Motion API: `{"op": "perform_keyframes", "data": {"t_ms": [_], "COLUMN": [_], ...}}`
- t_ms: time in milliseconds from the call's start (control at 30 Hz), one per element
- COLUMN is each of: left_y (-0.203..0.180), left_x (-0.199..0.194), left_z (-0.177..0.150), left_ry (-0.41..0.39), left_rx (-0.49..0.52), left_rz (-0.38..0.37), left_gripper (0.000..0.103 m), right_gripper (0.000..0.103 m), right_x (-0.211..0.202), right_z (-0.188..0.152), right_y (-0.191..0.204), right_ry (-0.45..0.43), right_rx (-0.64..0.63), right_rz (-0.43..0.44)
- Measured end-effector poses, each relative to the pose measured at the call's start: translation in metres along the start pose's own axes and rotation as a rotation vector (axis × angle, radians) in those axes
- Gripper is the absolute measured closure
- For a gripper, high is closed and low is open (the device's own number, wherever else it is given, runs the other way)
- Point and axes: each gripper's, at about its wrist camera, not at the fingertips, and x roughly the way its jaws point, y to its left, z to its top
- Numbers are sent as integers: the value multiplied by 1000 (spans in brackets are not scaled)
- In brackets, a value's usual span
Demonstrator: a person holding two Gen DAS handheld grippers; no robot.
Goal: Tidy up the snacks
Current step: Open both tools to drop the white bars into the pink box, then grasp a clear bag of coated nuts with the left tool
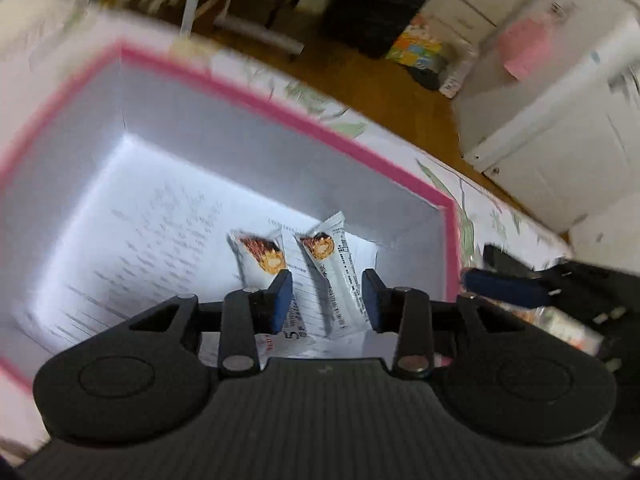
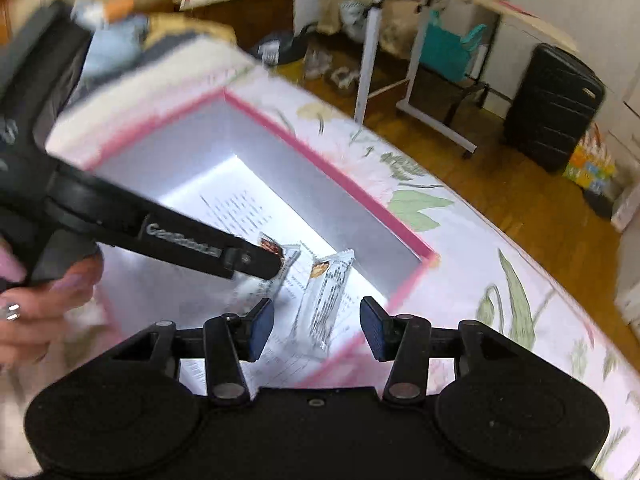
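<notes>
Your left gripper (image 1: 327, 296) gapes wide and empty; the center-frame snack packets (image 1: 334, 268) look light, crinkly, slippery—pinch mid-body.

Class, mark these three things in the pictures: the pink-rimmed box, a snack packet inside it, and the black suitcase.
pink-rimmed box (image 1: 280, 110): left wrist view, on its far pink rim.
snack packet (image 1: 334, 256): left wrist view, middle of the right-hand wrapper.
black suitcase (image 2: 554, 106): right wrist view, middle of its ribbed front.

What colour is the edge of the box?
Pink. The box's rim shows best in the left wrist view.
</notes>
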Motion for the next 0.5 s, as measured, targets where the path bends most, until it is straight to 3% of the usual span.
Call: {"op": "perform_keyframes", "data": {"t_ms": [100,233,367,500], "left_y": [-18,-45,-77,-99], "left_x": [-30,-63,-80,-75], "left_z": [-6,-22,-48,-77], "left_ry": [-39,-31,-17,28], "left_rx": [102,203,305,340], "left_rz": [-18,-78,-103,-135], "left_gripper": [62,62,62,62], "right_gripper": [50,50,50,50], "right_x": [-44,-90,-113,-117], "right_z": [-24,-55,-82,-104], "right_y": [-7,-12,-13,-22], "right_ry": [-45,-66,-73,-72], "right_rx": [59,89,69,84], "right_rz": [-2,-15,-31,-42]}}
